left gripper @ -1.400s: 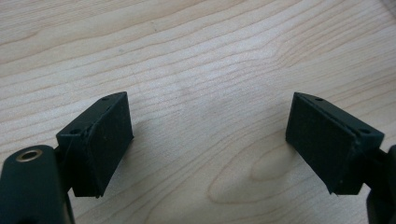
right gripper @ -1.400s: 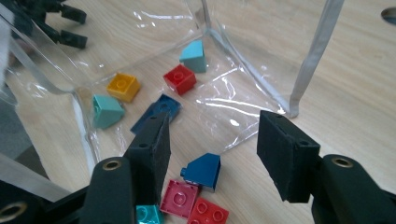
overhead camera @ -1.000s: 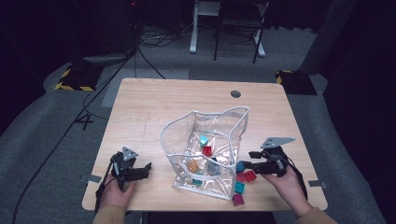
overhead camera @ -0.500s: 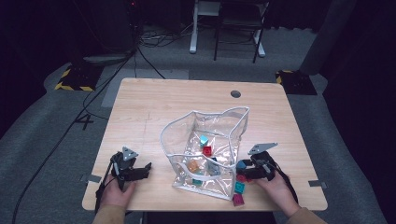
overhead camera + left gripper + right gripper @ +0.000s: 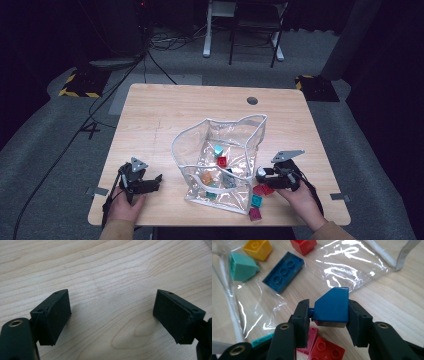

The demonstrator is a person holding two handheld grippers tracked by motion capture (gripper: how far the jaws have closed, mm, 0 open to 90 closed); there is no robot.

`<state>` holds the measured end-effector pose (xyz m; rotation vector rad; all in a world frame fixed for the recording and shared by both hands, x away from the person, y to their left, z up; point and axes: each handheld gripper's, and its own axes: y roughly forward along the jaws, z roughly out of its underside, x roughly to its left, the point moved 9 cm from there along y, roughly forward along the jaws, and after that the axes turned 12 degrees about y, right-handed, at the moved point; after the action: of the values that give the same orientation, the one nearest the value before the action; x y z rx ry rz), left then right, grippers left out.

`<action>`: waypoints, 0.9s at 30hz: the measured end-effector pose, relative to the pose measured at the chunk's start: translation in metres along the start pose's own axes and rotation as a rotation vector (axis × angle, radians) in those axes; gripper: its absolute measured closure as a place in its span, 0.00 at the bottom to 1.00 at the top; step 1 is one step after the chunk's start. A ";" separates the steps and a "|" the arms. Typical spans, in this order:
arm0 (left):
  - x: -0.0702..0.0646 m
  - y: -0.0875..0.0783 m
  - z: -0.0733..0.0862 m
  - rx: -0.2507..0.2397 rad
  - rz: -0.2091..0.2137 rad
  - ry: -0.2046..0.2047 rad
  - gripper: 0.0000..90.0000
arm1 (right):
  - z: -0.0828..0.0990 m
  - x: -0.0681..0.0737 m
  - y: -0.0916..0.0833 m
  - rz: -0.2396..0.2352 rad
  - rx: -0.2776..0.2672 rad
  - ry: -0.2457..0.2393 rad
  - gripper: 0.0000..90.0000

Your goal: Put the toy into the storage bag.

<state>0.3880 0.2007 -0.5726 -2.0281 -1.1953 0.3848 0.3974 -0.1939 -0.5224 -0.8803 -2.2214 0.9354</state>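
My right gripper (image 5: 329, 305) is shut on a blue sloped brick (image 5: 332, 306), one pad on each side; its jaws have just been closing. In the high view the right gripper (image 5: 264, 176) sits just right of a clear plastic bag (image 5: 235, 132) at the table's front. Below the held brick lie red bricks (image 5: 325, 350). My left gripper (image 5: 152, 181) rests at the front left of the table. It is open, with bare wood between its pads (image 5: 111, 312).
Inside the bag lie a dark blue flat brick (image 5: 282, 272), a teal one (image 5: 242, 267), a yellow one (image 5: 257, 248) and a red one (image 5: 303, 245). Red (image 5: 262, 190), teal (image 5: 256, 201) and magenta (image 5: 254, 214) bricks lie loose by the bag's front right corner.
The right gripper's jaws have narrowed around the blue brick and the hand has shifted slightly towards the bag. The left gripper has stayed still.
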 end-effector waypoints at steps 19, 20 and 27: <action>0.000 0.000 0.000 0.000 0.000 0.000 0.17 | -0.049 0.020 -0.067 -0.058 -0.054 -0.028 0.63; 0.000 0.000 0.000 0.000 0.000 0.000 0.17 | -0.052 0.021 -0.071 -0.060 -0.056 -0.028 0.63; 0.000 0.000 0.000 0.000 0.000 0.000 0.17 | -0.075 0.028 -0.098 -0.079 -0.087 -0.027 0.63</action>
<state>0.3880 0.2008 -0.5726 -2.0278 -1.1951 0.3845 0.3986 -0.1967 -0.3959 -0.8165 -2.3173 0.8245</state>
